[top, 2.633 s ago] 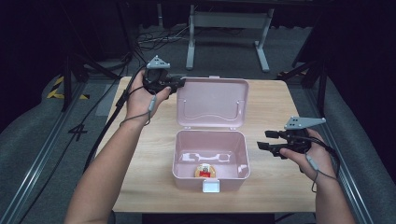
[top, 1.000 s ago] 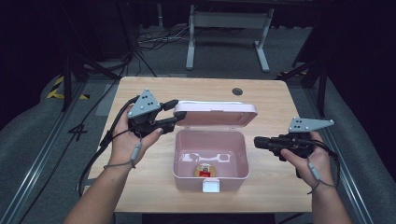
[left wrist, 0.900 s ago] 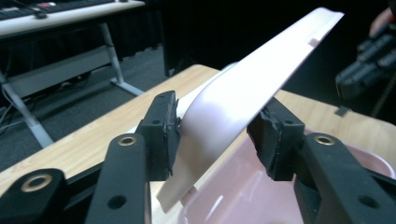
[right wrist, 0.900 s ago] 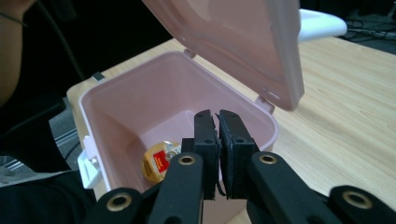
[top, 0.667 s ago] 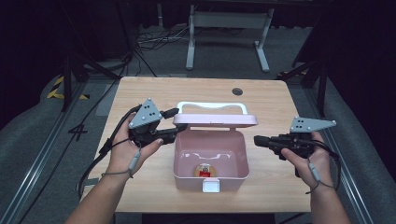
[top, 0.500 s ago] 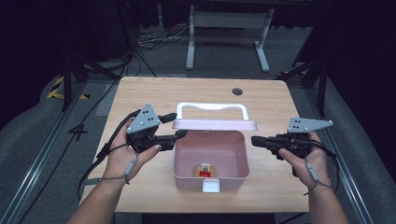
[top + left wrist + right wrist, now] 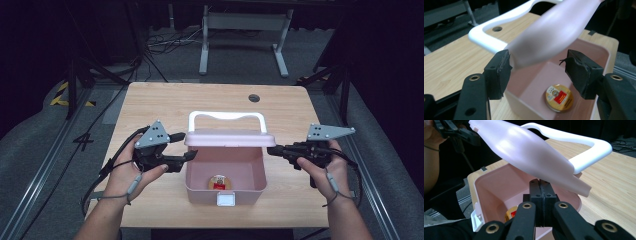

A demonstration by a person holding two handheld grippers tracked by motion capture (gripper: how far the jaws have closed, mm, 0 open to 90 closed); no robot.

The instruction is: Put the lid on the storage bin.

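- Left gripper point(image 7: 186, 148) just beside the left end of the pink box's point(image 7: 225, 186) lid point(image 7: 230, 138); jaws spread wide and just been opening, lid edge between the pads point(image 7: 499, 72) with no press on it.
- Pink box near the table's point(image 7: 150, 100) front edge, between both grippers; lid half lowered over the opening, tilted, white handle point(image 7: 226, 117) standing behind it.
- Inside the box, on its floor toward the front wall, a small round gold-and-red tin point(image 7: 218, 181).
- On the box's front wall, a white latch point(image 7: 226, 200).
- Right gripper point(image 7: 271, 150) just beside the box's right end, jaws pressed together, nothing between them.
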